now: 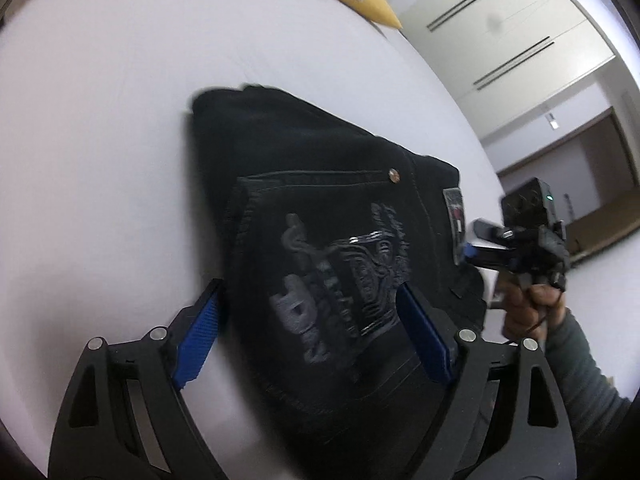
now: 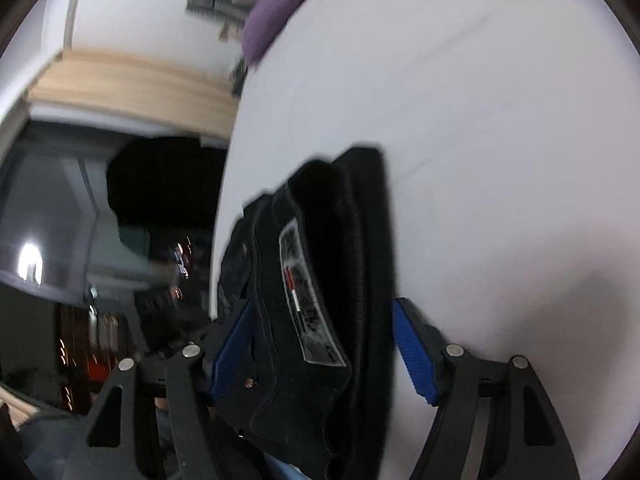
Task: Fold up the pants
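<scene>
Left wrist view: black pants (image 1: 320, 216), folded into a thick stack on white bed (image 1: 100, 140); dense denim, heavy, non-slip, likely best pinched through all layers at an edge. Left hand-held gripper (image 1: 308, 312) wide open, straddling stack edge, empty. Right hand-held gripper (image 1: 474, 246) alongside waistband patch (image 1: 456, 220).

Right wrist view: layered fold edge and waistband (image 2: 304, 288) visible only here; right hand-held gripper (image 2: 320, 320) open, pads clear.
</scene>
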The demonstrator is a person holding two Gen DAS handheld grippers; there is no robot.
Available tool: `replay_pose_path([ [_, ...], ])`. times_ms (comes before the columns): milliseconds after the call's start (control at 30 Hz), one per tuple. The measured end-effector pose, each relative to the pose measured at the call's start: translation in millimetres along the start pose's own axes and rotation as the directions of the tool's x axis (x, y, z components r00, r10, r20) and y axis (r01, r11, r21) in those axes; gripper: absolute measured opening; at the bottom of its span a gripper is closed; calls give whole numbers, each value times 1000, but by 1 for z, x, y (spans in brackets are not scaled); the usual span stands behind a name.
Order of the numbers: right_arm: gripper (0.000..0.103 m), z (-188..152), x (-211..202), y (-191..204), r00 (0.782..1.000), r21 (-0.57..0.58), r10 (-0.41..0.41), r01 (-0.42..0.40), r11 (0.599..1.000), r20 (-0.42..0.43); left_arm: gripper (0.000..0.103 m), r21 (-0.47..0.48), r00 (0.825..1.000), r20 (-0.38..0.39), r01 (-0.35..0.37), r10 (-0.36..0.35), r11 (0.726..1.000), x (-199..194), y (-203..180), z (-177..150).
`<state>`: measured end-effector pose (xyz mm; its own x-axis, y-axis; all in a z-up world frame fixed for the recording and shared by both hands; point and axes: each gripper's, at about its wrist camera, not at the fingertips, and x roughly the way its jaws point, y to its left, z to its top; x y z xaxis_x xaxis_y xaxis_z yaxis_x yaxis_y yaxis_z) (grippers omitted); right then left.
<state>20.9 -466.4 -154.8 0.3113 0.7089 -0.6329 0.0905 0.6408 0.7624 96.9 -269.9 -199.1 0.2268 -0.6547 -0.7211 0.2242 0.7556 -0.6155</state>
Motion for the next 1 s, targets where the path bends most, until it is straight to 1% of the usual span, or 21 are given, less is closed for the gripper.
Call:
replay_pose_path([
  [33,69,3,4,2,1000,-11,-7,7,1000,-17,84,-6,1000,-10,15,-15,1000,3,-1,2],
  [67,65,5,8,4,1000,-13,-5,5,1000,-29,82,-13,999,-27,27,-28,1000,7,-1,5],
  [100,55,6,10,5,999,-12,-4,4,1000,-38,79,-14,999,-36,31,-31,999,9,-1,7],
  [133,50,7,12,6,999,-13,-11,11,1000,-48,73,-14,999,-44,31,-32,999,8,0,8],
  [167,42,6,14,8,998,-20,-22,21,1000,-53,58,-18,998,-49,25,-26,1000,10,1,8],
  [200,38,5,15,9,998,-29,-33,31,999,-50,49,-38,998,-53,33,-35,999,8,7,10],
  [233,36,5,15,12,998,-38,-42,41,998,-45,45,-60,997,-58,55,-59,997,7,11,10],
  [267,34,3,14,14,998,-47,-49,47,998,-39,34,-82,995,-56,76,-80,994,6,16,11],
  [300,30,0,11,19,998,-59,-52,51,997,-30,28,-101,994,-55,93,-99,990,5,20,12],
  [367,24,-2,3,33,999,-109,-50,48,993,-11,21,-139,988,-50,139,-147,981,4,24,15],
  [400,22,-1,0,42,999,-133,-41,41,990,-2,19,-146,987,-44,148,-156,978,0,25,17],
  [533,21,12,-8,80,999,-227,-45,48,973,17,16,-101,988,3,154,-154,983,-23,19,28],
  [633,21,27,-10,103,999,-273,-21,30,962,36,16,-70,987,75,149,-144,986,-54,22,52],
  [733,21,59,-5,121,998,-301,15,4,953,61,16,-29,986,121,122,-117,992,-77,29,81],
  [867,21,109,18,134,995,-304,57,-31,952,77,16,29,985,166,49,-53,998,-96,44,130],
  [967,21,150,48,129,995,-269,79,-58,961,68,16,23,985,171,16,-20,1000,-89,63,158],
  [1000,21,157,55,127,995,-265,77,-57,963,65,16,25,986,167,3,-7,1000,-86,70,165],
])
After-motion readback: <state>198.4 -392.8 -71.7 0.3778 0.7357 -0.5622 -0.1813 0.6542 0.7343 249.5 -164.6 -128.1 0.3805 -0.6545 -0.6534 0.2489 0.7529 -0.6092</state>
